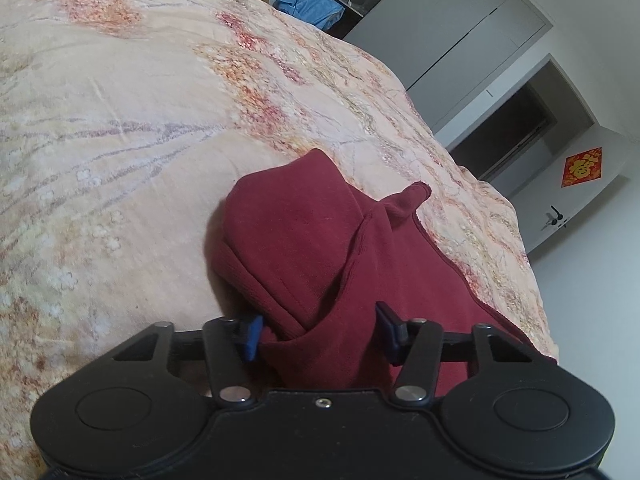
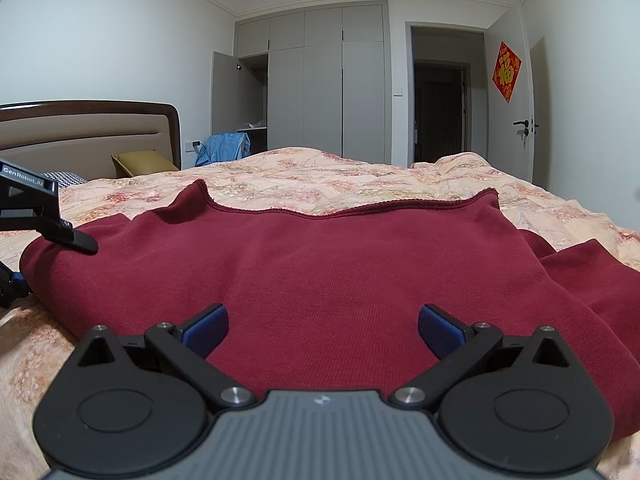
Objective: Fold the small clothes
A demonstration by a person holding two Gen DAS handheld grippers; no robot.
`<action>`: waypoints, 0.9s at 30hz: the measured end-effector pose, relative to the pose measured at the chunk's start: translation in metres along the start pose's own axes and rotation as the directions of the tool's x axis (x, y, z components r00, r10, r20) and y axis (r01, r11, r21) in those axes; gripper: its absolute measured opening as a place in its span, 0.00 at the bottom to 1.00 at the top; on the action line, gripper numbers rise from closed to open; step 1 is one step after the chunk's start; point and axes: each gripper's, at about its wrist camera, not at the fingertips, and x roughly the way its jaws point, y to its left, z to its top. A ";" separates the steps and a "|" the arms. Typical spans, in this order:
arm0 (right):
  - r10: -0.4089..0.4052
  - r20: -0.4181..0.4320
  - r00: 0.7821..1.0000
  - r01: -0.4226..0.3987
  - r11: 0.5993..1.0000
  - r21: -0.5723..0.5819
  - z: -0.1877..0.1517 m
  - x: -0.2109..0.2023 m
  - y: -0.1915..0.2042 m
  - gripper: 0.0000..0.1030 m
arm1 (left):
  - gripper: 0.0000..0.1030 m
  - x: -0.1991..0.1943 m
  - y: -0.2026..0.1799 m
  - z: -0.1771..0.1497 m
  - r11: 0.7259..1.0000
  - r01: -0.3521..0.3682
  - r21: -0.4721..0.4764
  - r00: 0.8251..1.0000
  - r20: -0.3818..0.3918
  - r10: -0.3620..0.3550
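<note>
A dark red knit garment (image 2: 340, 264) lies spread on the floral bedspread (image 2: 360, 180). In the left wrist view its bunched, folded end (image 1: 304, 240) lies in front of and between my fingers. My left gripper (image 1: 320, 330) is open, its blue pads on either side of a fold of the red cloth, not pinching it. My right gripper (image 2: 323, 330) is open wide and rests over the near edge of the garment. The body of the left gripper (image 2: 36, 208) shows at the garment's left edge in the right wrist view.
The bedspread (image 1: 120, 120) covers the bed; its edge drops off at the right (image 1: 520, 240). A headboard (image 2: 88, 128), a yellow pillow (image 2: 144, 160) and blue clothing (image 2: 226, 146) are at the far left. Grey wardrobes (image 2: 320, 80) and an open doorway (image 2: 440, 108) stand beyond.
</note>
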 end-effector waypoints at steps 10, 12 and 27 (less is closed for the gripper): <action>0.002 -0.004 1.000 -0.002 1.000 0.003 0.001 0.001 -0.001 1.00 | 0.23 -0.003 -0.013 0.006 0.998 0.018 0.054 1.000 0.004 -0.018; 0.007 -0.012 1.000 -0.007 1.000 0.007 0.003 0.002 -0.001 1.00 | 0.21 -0.004 -0.020 0.008 0.997 0.019 0.078 1.000 0.008 -0.019; 0.070 -0.134 0.988 -0.073 0.997 -0.018 0.021 -0.052 -0.032 1.00 | 0.17 -0.004 -0.151 -0.001 0.866 0.101 0.490 0.993 0.006 -0.119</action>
